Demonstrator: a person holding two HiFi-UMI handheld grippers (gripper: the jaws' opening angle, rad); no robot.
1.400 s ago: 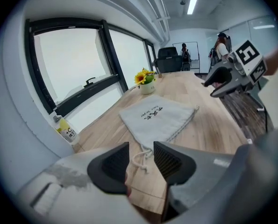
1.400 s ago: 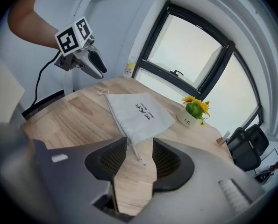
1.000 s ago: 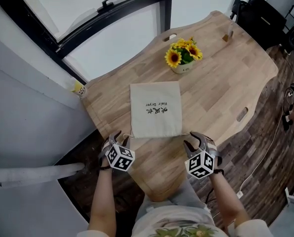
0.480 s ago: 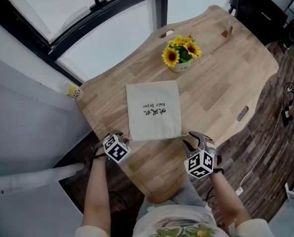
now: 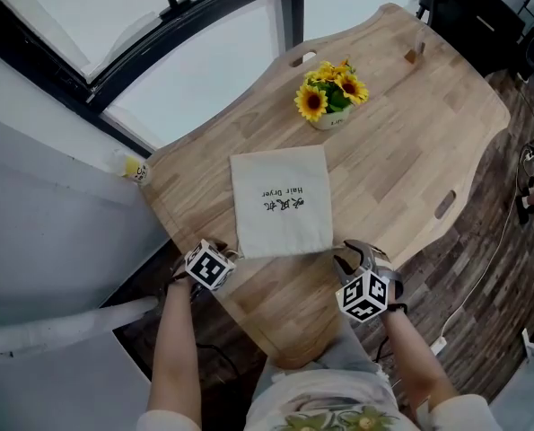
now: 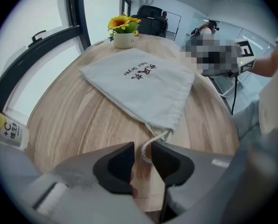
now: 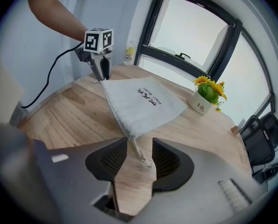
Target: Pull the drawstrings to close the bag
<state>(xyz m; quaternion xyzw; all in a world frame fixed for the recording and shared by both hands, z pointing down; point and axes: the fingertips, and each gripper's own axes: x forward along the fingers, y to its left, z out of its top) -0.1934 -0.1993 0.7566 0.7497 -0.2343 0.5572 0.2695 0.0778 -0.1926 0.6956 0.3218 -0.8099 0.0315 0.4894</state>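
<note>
1. Jaws of the left gripper point(image 6: 142, 145) stand a little apart and have just been closing. One drawstring point(image 6: 151, 141) loops between them; the pads seem not to press it, though the narrow gap makes this hard to judge.
2. Jaws of the right gripper point(image 7: 139, 140) stand apart as well. The second drawstring point(image 7: 138, 154) lies on the wood between them and is not pinched.
3. Both cords come out of the near corners of one pale cloth bag point(image 5: 280, 200). It lies flat near the middle of the table, dark print facing up.
4. Behind the bag, well apart from it, stands one white pot of sunflowers point(image 5: 331, 100). One small yellow bottle point(image 5: 135, 167) stands just beside the table's left edge.
5. The table point(image 5: 401, 124) is light wood with curved edges. Around it are a dark plank floor point(image 5: 482, 268), a black-framed window point(image 5: 204, 7) and a black chair point(image 5: 482, 16).
</note>
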